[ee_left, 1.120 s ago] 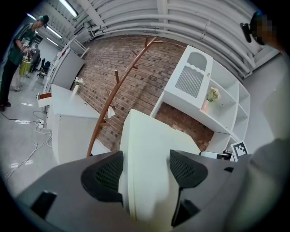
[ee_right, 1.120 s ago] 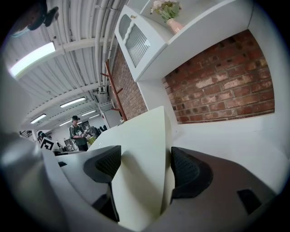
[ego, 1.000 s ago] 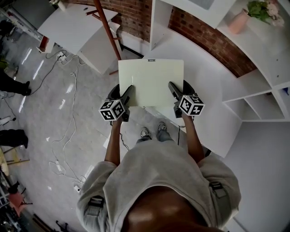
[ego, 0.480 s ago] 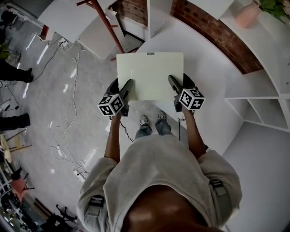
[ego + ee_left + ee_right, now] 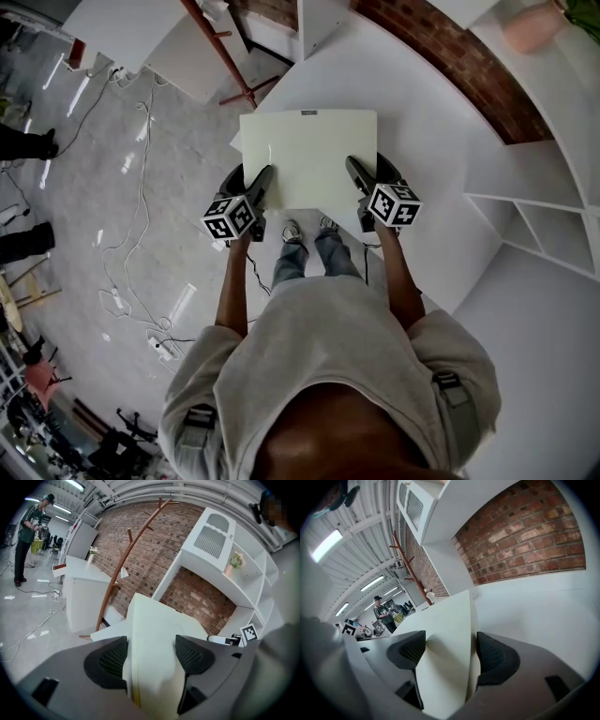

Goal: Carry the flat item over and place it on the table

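Both the left gripper (image 5: 262, 180) and right gripper (image 5: 354, 174) clench the flat item (image 5: 309, 155) at its near corners to hold it level over the table (image 5: 427, 122) ahead.

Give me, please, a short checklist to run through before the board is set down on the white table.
1. Left gripper clamped on the board: ok, jaws shut on its near left edge.
2. Right gripper clamped on the board: ok, jaws shut on its near right edge.
3. Board held level between the two grippers: ok in the head view.
4. Board fully over the table: not ok, its near edge and both grippers seem to hang short of the table's rim.
5. Landing spot free of things: ok where the table shows, cannot tell beneath the board.
6. Gap between the board and the table: cannot tell.
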{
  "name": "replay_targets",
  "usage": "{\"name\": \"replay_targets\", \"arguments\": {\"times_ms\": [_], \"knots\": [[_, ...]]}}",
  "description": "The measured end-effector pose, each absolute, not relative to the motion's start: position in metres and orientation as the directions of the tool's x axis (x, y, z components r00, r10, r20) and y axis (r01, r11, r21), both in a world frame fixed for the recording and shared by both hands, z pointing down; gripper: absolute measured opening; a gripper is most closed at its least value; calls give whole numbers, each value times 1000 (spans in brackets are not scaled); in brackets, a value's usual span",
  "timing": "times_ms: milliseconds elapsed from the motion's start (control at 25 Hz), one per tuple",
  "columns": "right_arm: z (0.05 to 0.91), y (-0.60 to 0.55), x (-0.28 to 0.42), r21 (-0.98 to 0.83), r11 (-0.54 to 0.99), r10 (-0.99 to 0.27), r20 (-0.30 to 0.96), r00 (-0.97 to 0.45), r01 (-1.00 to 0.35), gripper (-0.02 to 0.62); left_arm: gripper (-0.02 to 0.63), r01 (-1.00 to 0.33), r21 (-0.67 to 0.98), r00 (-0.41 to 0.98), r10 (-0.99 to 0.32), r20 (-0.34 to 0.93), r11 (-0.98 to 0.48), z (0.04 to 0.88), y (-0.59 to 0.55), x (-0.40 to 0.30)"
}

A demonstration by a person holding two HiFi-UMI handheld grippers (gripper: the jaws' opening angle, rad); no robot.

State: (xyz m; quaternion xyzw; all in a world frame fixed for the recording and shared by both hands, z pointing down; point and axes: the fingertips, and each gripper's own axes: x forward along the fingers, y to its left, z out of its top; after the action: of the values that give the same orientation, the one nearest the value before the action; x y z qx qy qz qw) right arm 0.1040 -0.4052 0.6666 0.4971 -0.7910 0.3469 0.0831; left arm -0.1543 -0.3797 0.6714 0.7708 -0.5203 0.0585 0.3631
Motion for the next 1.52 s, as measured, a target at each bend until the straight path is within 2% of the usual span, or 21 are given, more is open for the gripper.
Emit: {"name": "replay_targets", "arguments": {"times_ms": [680,1520], "knots": [[726,-401,121,-482,169,-669,584,-459,-860,357,330,-825,545,490,-672,555,-151,734,-382,-140],[744,-498,107,-496,138,-658,601,-453,-858,353,330,-829,543,487,-651,581,-136,753,-477,-156]]}}
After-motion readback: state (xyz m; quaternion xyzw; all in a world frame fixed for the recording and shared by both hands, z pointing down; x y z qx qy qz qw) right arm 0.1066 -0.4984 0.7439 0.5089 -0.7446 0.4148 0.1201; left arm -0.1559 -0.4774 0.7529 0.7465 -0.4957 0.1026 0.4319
